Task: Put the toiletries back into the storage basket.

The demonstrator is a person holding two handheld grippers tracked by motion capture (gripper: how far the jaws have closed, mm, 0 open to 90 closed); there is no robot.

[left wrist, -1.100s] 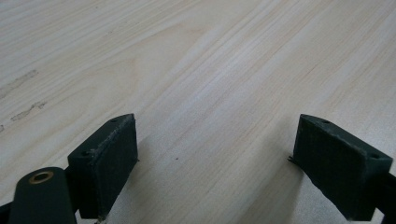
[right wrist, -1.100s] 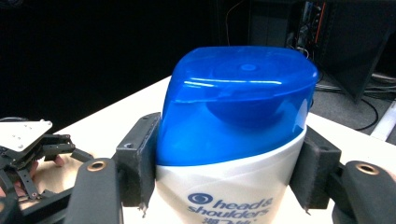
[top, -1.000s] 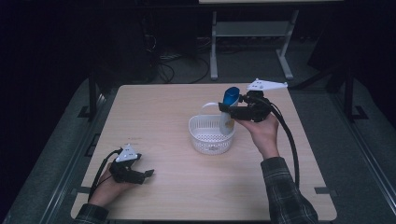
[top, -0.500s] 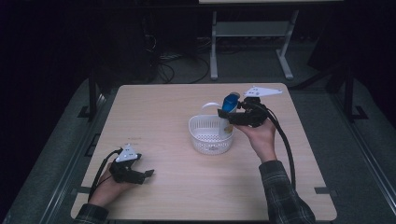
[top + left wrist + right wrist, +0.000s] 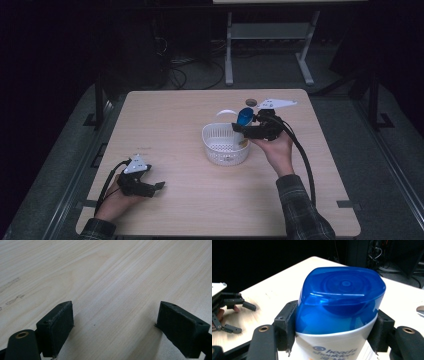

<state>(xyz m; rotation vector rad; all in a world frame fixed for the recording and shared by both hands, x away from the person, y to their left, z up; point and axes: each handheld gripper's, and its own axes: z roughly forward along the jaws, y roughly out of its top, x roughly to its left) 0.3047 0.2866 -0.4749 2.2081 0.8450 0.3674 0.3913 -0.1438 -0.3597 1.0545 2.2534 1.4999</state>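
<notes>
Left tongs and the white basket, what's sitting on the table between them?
Nothing. In the high view the stretch of table from the left tongs to the white basket is bare wood; the left gripper view also shows bare tabletop ahead of the open jaws.

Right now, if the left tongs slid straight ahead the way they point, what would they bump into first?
Probably nothing soon. The open left tongs face bare table, and the white basket looks to sit off their line, though depth is hard to judge.

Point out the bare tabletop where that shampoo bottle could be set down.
Bare: the wide stretch between the left gripper and the white basket, and the table's far-left part. Crowded: around the basket, where the right gripper holds the shampoo bottle.
</notes>
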